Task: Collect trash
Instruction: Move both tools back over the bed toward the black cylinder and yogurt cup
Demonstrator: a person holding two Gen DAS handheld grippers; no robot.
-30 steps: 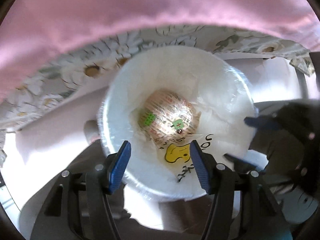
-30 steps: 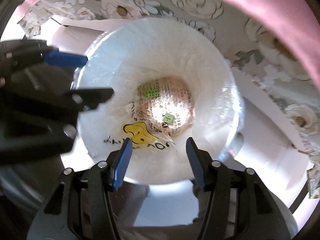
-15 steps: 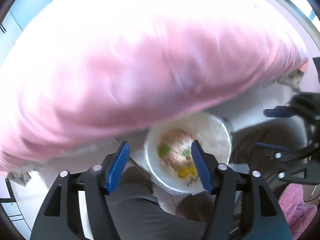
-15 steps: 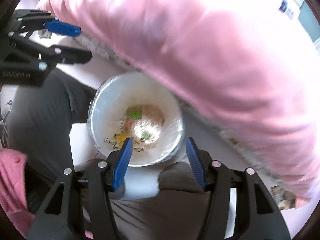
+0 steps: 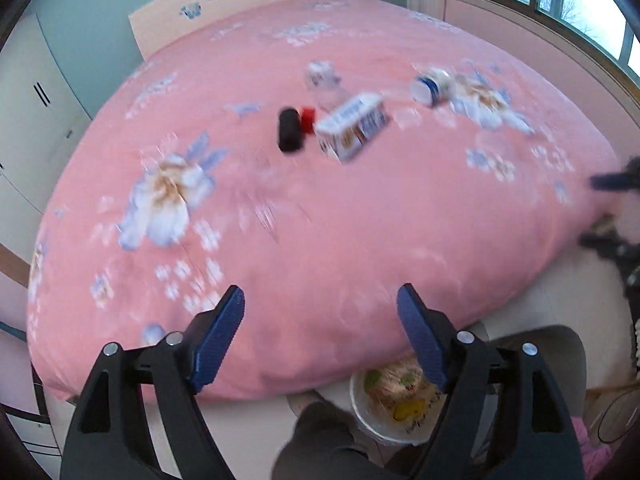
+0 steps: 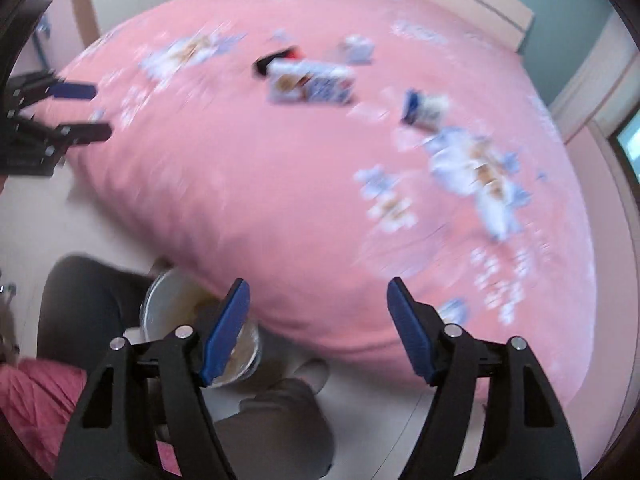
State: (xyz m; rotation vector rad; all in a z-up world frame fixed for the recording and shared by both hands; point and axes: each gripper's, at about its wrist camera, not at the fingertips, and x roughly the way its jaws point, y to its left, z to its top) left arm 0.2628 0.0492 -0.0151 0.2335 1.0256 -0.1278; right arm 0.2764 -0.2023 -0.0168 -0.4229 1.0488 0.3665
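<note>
A carton (image 5: 352, 126), bottles and a can (image 5: 430, 86) litter the pink bed (image 5: 320, 220).

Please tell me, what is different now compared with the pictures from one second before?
Both grippers rose from the bin to above the bed; the left gripper and right gripper have just been opening, with nothing between their jaws. The wrapper stays in the bin.
</note>
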